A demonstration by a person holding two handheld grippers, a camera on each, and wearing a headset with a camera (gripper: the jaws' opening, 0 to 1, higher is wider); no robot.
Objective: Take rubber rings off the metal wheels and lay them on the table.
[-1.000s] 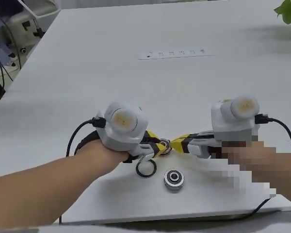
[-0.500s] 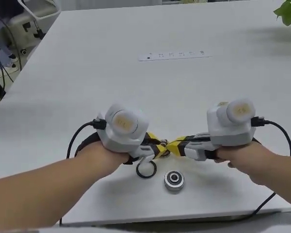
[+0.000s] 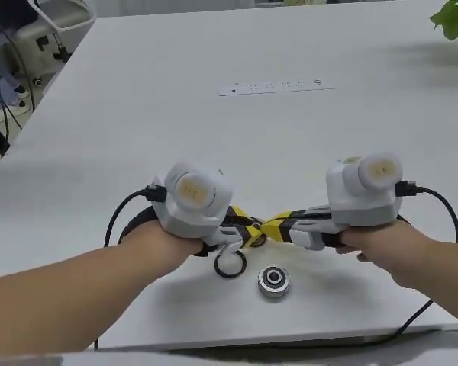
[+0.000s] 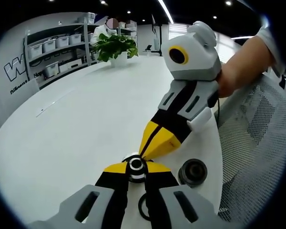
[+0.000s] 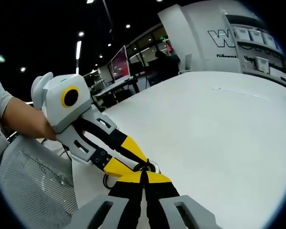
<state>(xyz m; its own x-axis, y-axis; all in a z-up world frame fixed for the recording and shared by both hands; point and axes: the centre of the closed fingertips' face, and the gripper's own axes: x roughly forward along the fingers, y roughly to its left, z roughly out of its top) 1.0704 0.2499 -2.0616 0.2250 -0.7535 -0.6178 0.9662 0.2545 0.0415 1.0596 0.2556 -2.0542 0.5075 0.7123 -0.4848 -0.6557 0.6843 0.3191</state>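
Head view: left gripper [image 3: 246,233] and right gripper [image 3: 272,228] meet at a wheel [image 3: 259,232]; a loose ring [image 3: 230,264] and second wheel [image 3: 274,280] lie nearby on the table [image 3: 214,137]. Left gripper view: jaws clamp the wheel; wall lettering begins "W". Right gripper view: jaws together, tips touching it.

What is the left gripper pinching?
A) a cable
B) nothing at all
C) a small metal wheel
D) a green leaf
C: in the left gripper view, the left gripper has its yellow-tipped jaws closed on either side of a small metal wheel.
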